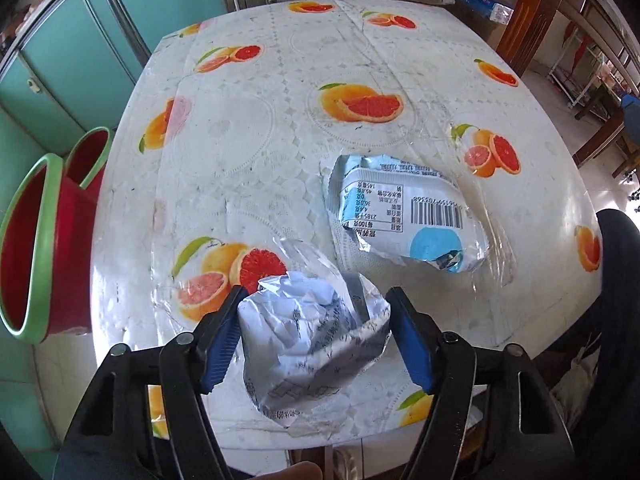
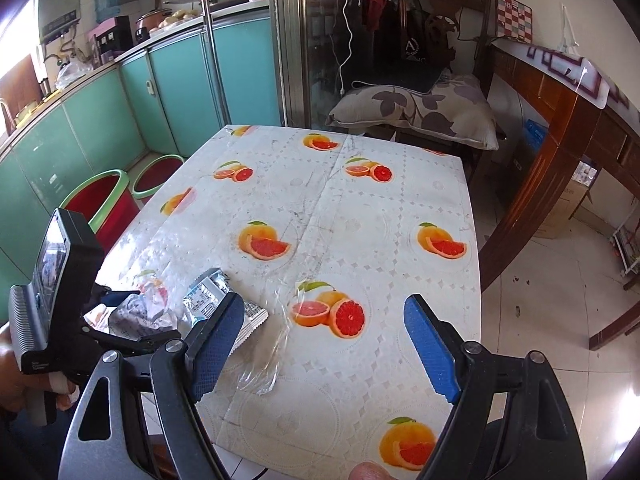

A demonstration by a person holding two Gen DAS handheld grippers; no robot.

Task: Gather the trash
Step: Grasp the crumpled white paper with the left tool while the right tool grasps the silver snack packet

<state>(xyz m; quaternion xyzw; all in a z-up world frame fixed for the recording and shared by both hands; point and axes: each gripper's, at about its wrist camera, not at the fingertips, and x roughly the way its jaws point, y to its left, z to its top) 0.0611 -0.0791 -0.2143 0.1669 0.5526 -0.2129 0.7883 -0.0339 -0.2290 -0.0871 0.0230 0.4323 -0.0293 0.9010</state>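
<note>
My left tongs (image 1: 314, 336) grasp the crumpled wrapper (image 1: 312, 340) at the near tabletop (image 1: 248, 152) edge; it looks light and soft, so I take its middle. My right tongs (image 2: 324, 348) stand released, empty. Farther right lies the blue packet (image 1: 404, 216), thin, probably slippery.

Blue snack wrapper (image 2: 208, 294) half hidden behind right gripper (image 2: 324, 348), print perhaps illegible.

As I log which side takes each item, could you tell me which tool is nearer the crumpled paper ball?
Left. The left tool straddles the crumpled paper ball; the right tool hangs open over bare tablecloth beside it.
</note>
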